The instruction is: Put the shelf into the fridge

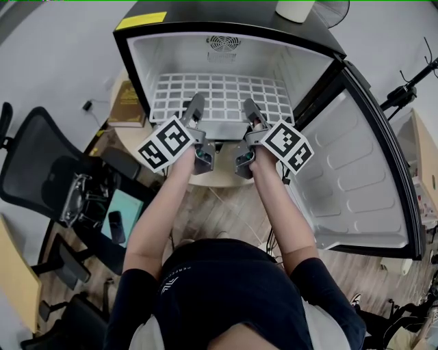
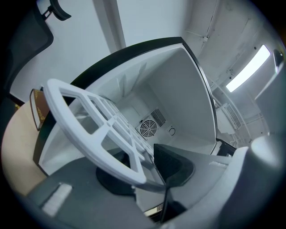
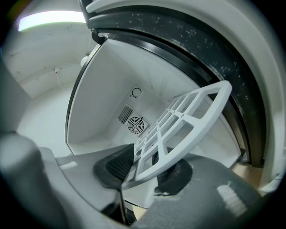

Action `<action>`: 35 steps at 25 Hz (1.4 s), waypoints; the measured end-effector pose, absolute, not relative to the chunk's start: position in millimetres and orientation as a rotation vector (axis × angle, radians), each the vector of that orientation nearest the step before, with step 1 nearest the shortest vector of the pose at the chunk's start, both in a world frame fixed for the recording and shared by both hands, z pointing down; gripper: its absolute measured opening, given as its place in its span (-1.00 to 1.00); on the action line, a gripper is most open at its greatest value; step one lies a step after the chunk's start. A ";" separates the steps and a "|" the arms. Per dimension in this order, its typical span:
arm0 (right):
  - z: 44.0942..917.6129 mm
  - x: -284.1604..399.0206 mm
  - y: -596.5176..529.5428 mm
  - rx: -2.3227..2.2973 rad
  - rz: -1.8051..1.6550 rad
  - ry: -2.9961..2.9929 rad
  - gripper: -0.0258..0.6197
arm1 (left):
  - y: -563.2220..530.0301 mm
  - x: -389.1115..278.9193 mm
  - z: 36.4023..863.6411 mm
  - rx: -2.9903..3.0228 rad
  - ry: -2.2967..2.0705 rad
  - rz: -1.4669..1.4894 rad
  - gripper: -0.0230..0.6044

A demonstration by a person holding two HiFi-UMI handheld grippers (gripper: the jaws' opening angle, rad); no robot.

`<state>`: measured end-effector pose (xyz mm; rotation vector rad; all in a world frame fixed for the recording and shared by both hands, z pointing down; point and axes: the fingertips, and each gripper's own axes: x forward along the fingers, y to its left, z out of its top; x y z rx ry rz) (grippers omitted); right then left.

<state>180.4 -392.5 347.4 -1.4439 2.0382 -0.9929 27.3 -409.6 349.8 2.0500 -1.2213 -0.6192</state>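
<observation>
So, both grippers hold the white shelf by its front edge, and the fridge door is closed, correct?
The fridge door is open, swung out to the right, as the head view shows. The left gripper and right gripper do hold the white shelf by its front edge.

Office-style room with a bare, lab-like look

You stood on a wood-look floor [image 1: 219,212] beside a black mesh office chair [image 1: 31,167], facing a small fridge [image 1: 226,15] set on a round pale worktop [image 1: 130,140]. Around you were plain white walls [image 2: 147,22], a ceiling strip light [image 2: 248,69] and an equipment stand [image 1: 410,89] on your right.
</observation>
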 end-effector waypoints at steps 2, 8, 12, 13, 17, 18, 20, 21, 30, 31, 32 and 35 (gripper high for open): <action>347.2 180.6 -393.0 -1.436 -0.985 2.030 -0.53 | -409.9 27.5 349.7 2.054 -1.207 -0.647 -0.47; 346.8 183.3 -388.5 -1.460 -0.938 2.030 -0.47 | -408.3 29.3 348.1 2.103 -1.155 -0.690 -0.41; 347.2 186.1 -376.7 -1.467 -0.929 2.040 -0.42 | -402.8 28.5 348.3 2.131 -1.151 -0.629 -0.39; 347.7 187.5 -373.3 -1.469 -0.929 2.037 -0.42 | -399.7 26.9 348.5 2.129 -1.153 -0.636 -0.39; 351.1 194.6 -358.1 -1.484 -0.929 2.027 -0.39 | -384.4 22.5 351.2 2.120 -1.135 -0.661 -0.39; 351.7 196.5 -354.3 -1.487 -0.928 2.022 -0.40 | -380.8 21.7 351.8 2.118 -1.128 -0.664 -0.39; 352.4 199.4 -347.5 -1.492 -0.924 2.013 -0.40 | -373.6 19.9 352.6 2.117 -1.124 -0.666 -0.40; 352.6 200.2 -344.4 -1.494 -0.921 2.011 -0.40 | -369.9 19.2 352.9 2.118 -1.122 -0.664 -0.40; 354.3 194.1 -320.0 -1.554 -0.844 2.061 -0.42 | -340.2 12.3 360.2 2.167 -1.154 -0.581 -0.61; 354.1 192.3 -318.5 -1.576 -0.817 2.086 -0.42 | -338.1 10.8 359.4 2.192 -1.183 -0.558 -0.64; 354.0 190.8 -317.5 -1.603 -0.784 2.114 -0.42 | -336.5 9.2 357.1 2.222 -1.218 -0.534 -0.65; 352.8 186.7 -316.3 -1.691 -0.670 2.198 -0.42 | -331.9 7.8 349.4 2.327 -1.325 -0.446 -0.67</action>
